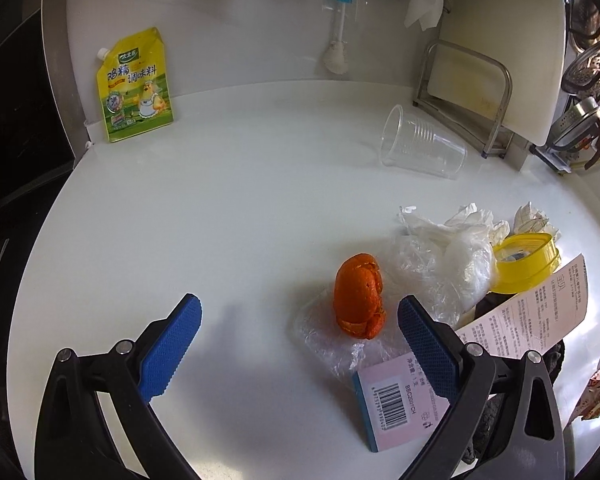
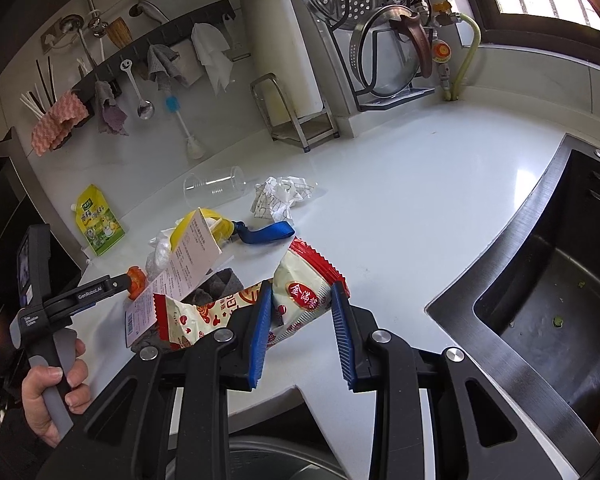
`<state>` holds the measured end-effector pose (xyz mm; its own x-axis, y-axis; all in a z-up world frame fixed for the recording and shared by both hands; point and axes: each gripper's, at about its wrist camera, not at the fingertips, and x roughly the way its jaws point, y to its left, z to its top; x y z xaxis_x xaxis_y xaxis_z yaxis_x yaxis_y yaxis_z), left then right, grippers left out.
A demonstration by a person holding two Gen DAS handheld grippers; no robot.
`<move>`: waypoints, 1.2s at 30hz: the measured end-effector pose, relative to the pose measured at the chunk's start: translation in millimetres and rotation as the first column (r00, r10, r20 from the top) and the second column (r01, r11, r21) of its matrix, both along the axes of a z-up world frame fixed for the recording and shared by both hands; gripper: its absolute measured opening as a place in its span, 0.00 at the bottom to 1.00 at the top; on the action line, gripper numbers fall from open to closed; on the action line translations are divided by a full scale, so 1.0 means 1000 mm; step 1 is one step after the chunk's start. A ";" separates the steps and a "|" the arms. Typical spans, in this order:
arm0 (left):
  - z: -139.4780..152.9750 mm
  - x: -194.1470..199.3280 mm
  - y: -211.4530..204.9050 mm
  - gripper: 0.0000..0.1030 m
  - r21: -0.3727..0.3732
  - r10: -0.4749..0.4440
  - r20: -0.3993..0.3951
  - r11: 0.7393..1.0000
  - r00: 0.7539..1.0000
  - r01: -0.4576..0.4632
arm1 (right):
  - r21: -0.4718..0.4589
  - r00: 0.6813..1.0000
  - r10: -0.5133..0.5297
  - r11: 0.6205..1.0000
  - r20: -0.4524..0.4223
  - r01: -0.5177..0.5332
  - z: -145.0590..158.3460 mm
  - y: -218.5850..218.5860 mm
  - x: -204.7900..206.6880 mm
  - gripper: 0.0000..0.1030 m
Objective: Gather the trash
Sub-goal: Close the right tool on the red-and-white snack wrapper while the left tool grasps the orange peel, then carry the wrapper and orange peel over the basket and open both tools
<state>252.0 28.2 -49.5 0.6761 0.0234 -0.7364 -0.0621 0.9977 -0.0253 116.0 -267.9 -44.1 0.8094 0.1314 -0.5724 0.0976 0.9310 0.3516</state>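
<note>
Hovering low over a white bench point(image 1: 220, 216), the left gripper point(image 1: 300, 316) has its blue jaws spread wide and released, with nothing between them. An orange peel point(image 1: 359, 295) sits on crinkled clear plastic film point(image 1: 332, 340) just ahead of the gap, closer to the right jaw. In the right wrist view, a bare hand point(image 2: 56, 392) grips the left tool's grey handle at the bench's near edge.

The right gripper point(image 2: 300, 298) reaches forward with its jaws partly apart on either side of a red and white snack wrapper point(image 2: 300, 292); whether the pads press it I cannot tell.

More trash lies in a loose pile beside the peel: crumpled clear plastic bags point(image 1: 452, 256), a yellow lid point(image 1: 526, 262), a printed paper slip point(image 1: 540, 312), a pink barcoded card point(image 1: 396, 404), a blue strap point(image 2: 268, 232) and a ball of crumpled paper point(image 2: 284, 196). A clear plastic cup point(image 1: 420, 144) lies on its side farther back. A yellow seasoning pouch point(image 1: 134, 88) leans against the wall. A steel sink point(image 2: 540, 292) opens to the right.

A dark cloth point(image 2: 220, 284) under the slip and wrapper is mostly hidden. The card runs behind the left gripper's right jaw.
</note>
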 end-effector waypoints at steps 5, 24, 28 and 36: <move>-0.005 0.011 -0.009 0.77 0.026 -0.021 -0.022 0.999 1.000 0.022 | -0.006 1.000 0.009 1.000 0.000 -0.009 -0.001 0.001 0.001 0.28; 0.012 -0.002 0.004 0.16 -0.080 -0.092 0.024 0.992 0.995 0.093 | -0.018 1.000 0.014 1.000 -0.017 -0.015 -0.003 0.009 -0.008 0.28; 0.021 -0.019 0.007 0.16 -0.057 -0.094 0.043 0.994 0.995 0.096 | -0.033 1.000 0.015 0.999 -0.012 -0.016 0.002 0.015 -0.018 0.28; 0.036 -0.091 -0.002 0.16 -0.001 -0.143 0.080 0.990 0.986 0.144 | -0.049 1.000 0.006 0.999 -0.012 -0.007 0.012 0.023 -0.053 0.28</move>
